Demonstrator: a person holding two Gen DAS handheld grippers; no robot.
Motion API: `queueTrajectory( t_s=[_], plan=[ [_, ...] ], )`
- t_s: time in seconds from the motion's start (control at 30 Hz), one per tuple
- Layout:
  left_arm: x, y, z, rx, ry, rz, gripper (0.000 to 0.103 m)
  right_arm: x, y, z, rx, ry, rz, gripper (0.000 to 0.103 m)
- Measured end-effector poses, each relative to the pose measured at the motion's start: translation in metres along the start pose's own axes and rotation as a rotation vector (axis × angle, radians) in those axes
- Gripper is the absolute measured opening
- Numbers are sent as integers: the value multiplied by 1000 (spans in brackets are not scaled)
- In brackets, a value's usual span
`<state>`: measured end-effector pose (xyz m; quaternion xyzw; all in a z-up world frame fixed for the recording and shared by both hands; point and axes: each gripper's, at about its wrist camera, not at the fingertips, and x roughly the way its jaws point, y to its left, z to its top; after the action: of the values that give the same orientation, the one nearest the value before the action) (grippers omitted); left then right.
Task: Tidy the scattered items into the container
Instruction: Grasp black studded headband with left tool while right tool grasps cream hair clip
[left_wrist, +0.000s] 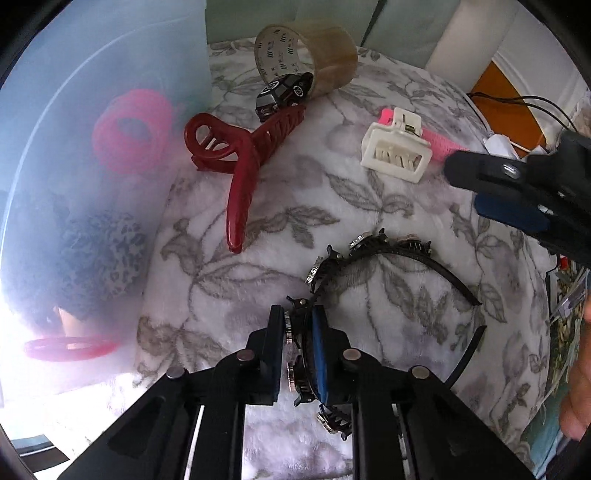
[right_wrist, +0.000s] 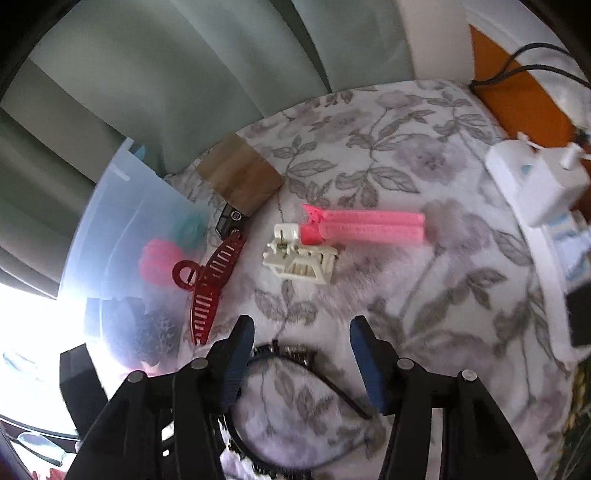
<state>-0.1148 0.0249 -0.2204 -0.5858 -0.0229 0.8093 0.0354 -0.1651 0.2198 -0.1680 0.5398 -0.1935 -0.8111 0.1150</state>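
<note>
My left gripper (left_wrist: 299, 325) is shut on a black jewelled headband (left_wrist: 391, 254) that lies on the floral blanket. A dark red claw clip (left_wrist: 240, 162), a white claw clip (left_wrist: 397, 153), a pink clip (left_wrist: 439, 142) and a small black toy car (left_wrist: 282, 94) lie beyond it. The translucent container (left_wrist: 92, 166) stands at the left and holds a pink scrunchie, a leopard-print scrunchie and a red clip. My right gripper (right_wrist: 301, 332) is open above the headband (right_wrist: 295, 354), with the white clip (right_wrist: 301, 258) and pink clip (right_wrist: 365, 227) ahead. It also shows in the left wrist view (left_wrist: 476, 184).
A roll of brown tape (left_wrist: 314, 55) lies on its side behind the toy car. A white charger and black cables (right_wrist: 532, 181) sit past the blanket's right edge. Green curtains hang behind. The person's hand shows at the far right (left_wrist: 580, 387).
</note>
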Motion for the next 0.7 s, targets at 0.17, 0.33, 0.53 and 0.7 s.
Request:
queueTrajectory(
  t_s=[0.17, 0.33, 0.53, 0.7],
  plan=[
    [-2, 1, -1, 13, -8, -7, 15, 23, 6, 13, -4, 16, -26, 63],
    [-4, 7, -2, 0, -6, -36, 15, 42, 9, 25, 15, 33, -43, 64],
    [-7, 10, -3, 9, -11, -43, 15, 58, 7, 37, 51, 46, -85, 64],
    [-9, 13, -4, 14, -12, -45, 15, 61, 6, 40, 72, 41, -103, 63]
  ],
)
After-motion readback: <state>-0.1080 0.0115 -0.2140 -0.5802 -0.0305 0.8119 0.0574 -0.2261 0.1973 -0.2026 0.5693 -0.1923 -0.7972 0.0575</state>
